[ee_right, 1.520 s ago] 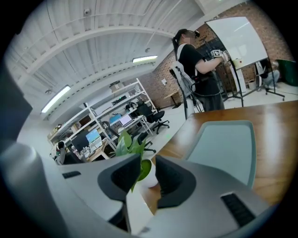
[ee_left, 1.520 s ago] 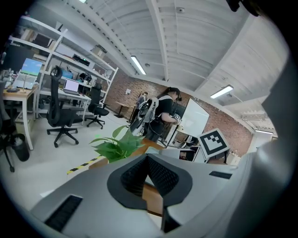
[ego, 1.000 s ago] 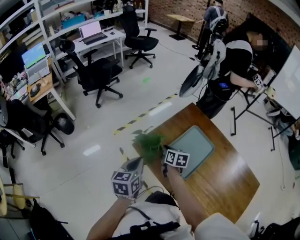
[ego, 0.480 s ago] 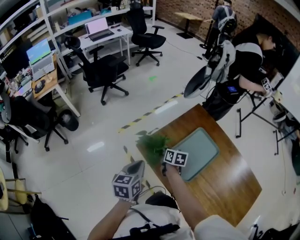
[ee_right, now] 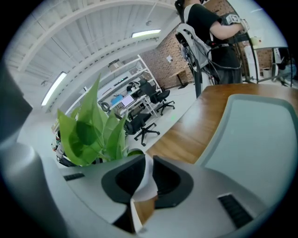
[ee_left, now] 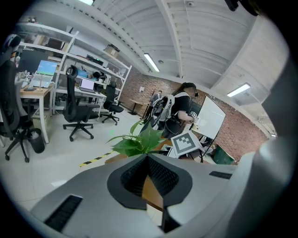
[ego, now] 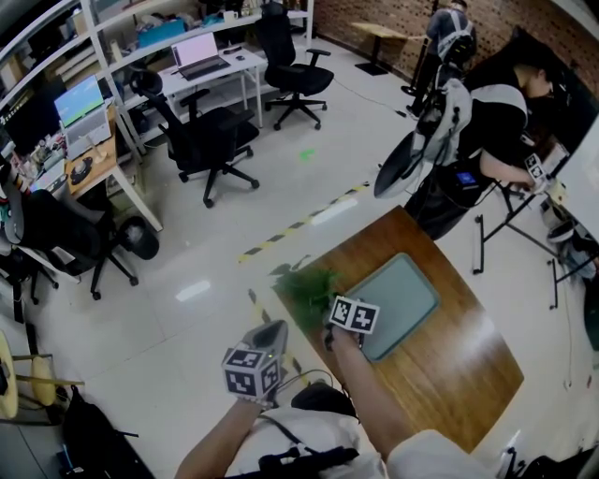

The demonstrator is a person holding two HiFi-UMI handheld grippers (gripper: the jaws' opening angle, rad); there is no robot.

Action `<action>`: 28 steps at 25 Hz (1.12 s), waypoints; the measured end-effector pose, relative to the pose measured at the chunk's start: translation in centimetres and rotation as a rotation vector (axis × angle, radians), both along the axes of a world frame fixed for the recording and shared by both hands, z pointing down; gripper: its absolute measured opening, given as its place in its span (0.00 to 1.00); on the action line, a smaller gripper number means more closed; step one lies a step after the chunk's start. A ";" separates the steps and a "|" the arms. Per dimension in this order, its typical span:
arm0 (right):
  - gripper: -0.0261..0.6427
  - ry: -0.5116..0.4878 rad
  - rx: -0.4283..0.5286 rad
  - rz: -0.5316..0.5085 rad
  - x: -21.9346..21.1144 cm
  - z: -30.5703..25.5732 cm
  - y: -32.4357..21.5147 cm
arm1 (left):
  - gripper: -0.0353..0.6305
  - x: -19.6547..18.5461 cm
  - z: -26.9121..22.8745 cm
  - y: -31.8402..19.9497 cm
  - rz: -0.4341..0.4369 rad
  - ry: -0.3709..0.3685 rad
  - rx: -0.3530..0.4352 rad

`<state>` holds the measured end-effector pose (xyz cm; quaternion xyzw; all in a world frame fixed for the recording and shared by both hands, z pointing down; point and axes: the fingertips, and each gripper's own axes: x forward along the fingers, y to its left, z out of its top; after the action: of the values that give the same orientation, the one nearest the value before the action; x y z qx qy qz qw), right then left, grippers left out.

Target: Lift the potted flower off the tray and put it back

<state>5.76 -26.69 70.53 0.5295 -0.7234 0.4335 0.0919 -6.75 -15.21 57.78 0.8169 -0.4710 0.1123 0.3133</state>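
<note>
Ahead of the jaws of the left gripper (ee_left: 148, 158), a pale glossy floor (ego: 187, 234) bears a black-and-yellow tape stripe (ego: 299, 224). Farther off to their left stand black office chairs (ego: 201, 140), white desks (ego: 220, 73) and shelving (ee_left: 88, 58). A brick wall (ego: 346, 14) closes the far end, with strip lights (ee_left: 150, 62) overhead.

Wooden table (ego: 468, 370): tray (ego: 404, 292), potted flower (ego: 304, 285) beside it

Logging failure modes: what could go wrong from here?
The right gripper is closing its fingers on only the thin white rim of the potted flower, so it may tilt or slip when lifted. It stands by the table edge, off the tray; it could fall off.
</note>
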 end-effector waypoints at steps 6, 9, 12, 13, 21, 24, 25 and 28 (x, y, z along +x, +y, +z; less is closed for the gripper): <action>0.12 -0.047 0.037 0.077 2.2 -1.8 0.3 | 0.05 0.5 -0.4 0.3 0.025 -0.002 0.010; 0.12 -0.039 0.042 0.140 5.1 -2.1 0.7 | 0.05 1.5 -0.5 0.3 0.053 0.008 0.013; 0.12 -0.028 0.039 0.217 9.0 -2.0 1.8 | 0.05 2.9 -0.6 0.4 0.088 0.021 0.016; 0.12 -0.025 0.038 0.243 10.3 -2.0 2.2 | 0.05 3.5 -0.7 0.4 0.102 0.023 0.018; 0.12 0.041 0.009 0.416 19.8 -1.0 6.1 | 0.05 6.7 -1.2 1.0 0.177 0.036 0.017; 0.12 0.052 -0.007 0.456 21.8 -0.5 7.2 | 0.05 7.1 -1.1 1.1 0.187 0.037 0.010; 0.12 0.054 -0.014 0.463 22.1 -0.2 7.5 | 0.05 7.2 -1.1 1.2 0.189 0.038 0.008; 0.12 0.043 -0.025 0.481 22.7 0.5 8.2 | 0.05 7.6 -1.0 1.3 0.195 0.043 0.004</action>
<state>28.51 -18.53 71.01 0.6944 -0.5689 0.4405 0.0076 0.82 -13.95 56.81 0.8617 -0.3826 0.1240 0.3093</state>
